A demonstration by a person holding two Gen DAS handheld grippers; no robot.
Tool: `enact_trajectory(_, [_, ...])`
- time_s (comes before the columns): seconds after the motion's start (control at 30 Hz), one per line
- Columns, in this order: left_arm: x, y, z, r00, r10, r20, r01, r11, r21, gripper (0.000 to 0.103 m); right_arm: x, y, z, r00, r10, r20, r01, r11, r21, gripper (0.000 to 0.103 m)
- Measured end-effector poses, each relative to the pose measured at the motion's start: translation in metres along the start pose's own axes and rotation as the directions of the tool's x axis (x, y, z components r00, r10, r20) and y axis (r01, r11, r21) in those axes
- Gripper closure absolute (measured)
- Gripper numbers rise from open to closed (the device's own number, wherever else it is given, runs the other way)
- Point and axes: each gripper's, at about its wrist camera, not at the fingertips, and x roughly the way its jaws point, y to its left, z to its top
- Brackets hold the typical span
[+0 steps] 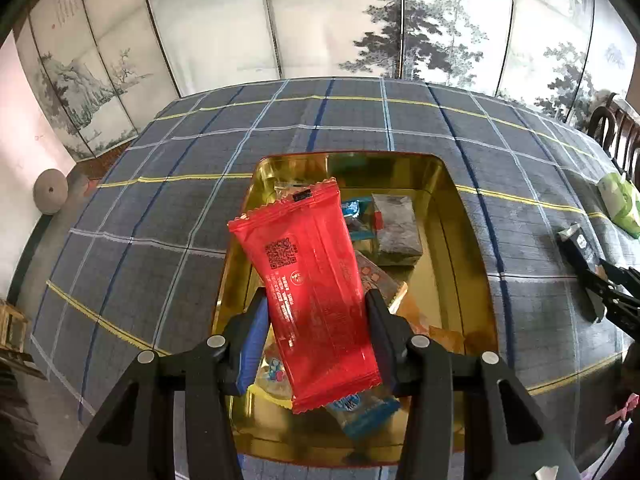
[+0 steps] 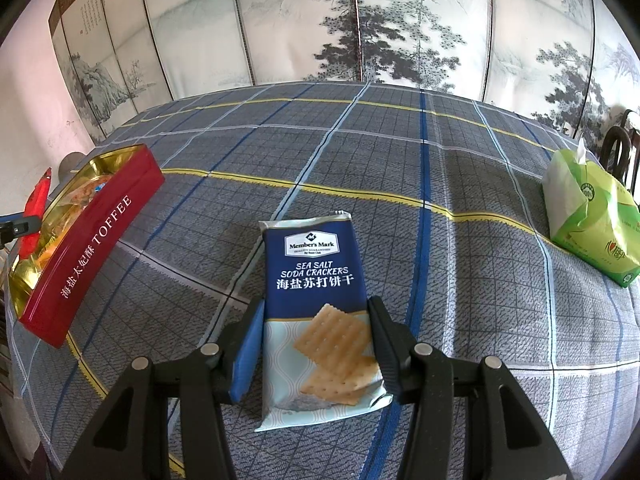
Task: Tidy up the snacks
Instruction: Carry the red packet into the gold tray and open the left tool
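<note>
My left gripper (image 1: 316, 304) is shut on a red snack packet (image 1: 308, 276), held above the open gold-lined toffee tin (image 1: 460, 216). Several wrapped snacks lie in the tin, among them a grey packet (image 1: 396, 224) and a blue one (image 1: 364, 416). In the right wrist view my right gripper (image 2: 316, 312) is shut on a blue soda cracker packet (image 2: 320, 312), just above the checked tablecloth. The red tin (image 2: 88, 256) stands at the far left there, with the red packet (image 2: 36, 208) over it. The right gripper's fingers (image 1: 580, 264) show at the right edge of the left wrist view.
A grey checked cloth (image 2: 440, 200) covers the table. A green tissue pack (image 2: 588, 216) lies at the right, near dark wooden chairs (image 2: 620, 148). A painted folding screen (image 2: 360, 20) stands behind the table.
</note>
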Motion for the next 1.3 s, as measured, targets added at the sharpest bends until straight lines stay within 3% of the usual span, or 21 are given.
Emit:
enact_trajectory(0.53, [0.006,0.002,0.006,0.998,0.050,0.037,-0.051,0.998,0.031,0.059,0.000,0.001,-0.001,1.000,-0.005,-0.001,0.005,1.000,-0.004,0.051])
enact_trajectory(0.93, [-0.022,-0.004,-0.005,0.996,0.064,0.068,-0.065,0.998,0.015,0.057,0.000,0.001,-0.001,1.000,-0.009,-0.001,0.009,1.000,-0.006,0.051])
enact_trajectory(1.3, [-0.054,0.001,-0.025,0.988,0.130,0.080,-0.128,0.992,-0.022,0.044,-0.008,0.001,-0.006,1.000,-0.007,0.017,0.007,1.000,-0.013,0.052])
